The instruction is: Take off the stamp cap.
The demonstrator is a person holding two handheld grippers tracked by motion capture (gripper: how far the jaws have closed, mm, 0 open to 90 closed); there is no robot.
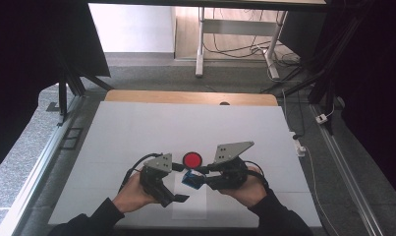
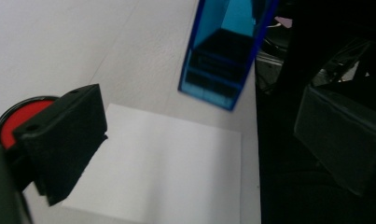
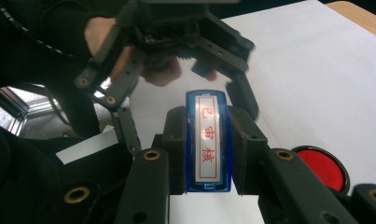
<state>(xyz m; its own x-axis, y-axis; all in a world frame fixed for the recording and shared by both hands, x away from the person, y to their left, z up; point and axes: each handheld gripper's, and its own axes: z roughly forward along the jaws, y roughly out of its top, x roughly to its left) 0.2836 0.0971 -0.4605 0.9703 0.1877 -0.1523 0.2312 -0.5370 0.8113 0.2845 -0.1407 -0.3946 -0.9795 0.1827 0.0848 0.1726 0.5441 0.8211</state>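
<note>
Currently at the left: left gripper (image 1: 178,189) released, jaws spread wide with nothing between them, hovering over the white rectangular paper sheet (image 2: 167,163) near the table's front edge. Centre: round red ink pad in a black case (image 1: 192,159) resting on the white table cover (image 1: 136,132), just beyond both grippers. Right: right gripper (image 3: 208,149) clenched on the blue translucent rectangular stamp (image 3: 208,140), label with red characters facing its camera, body held above the paper sheet, apart from it. Judged progress: stamp picked up and secured; no imprint visible on the paper. Remaining, by estimate: inking, pressing onto the sheet, setting the stamp down.
</note>
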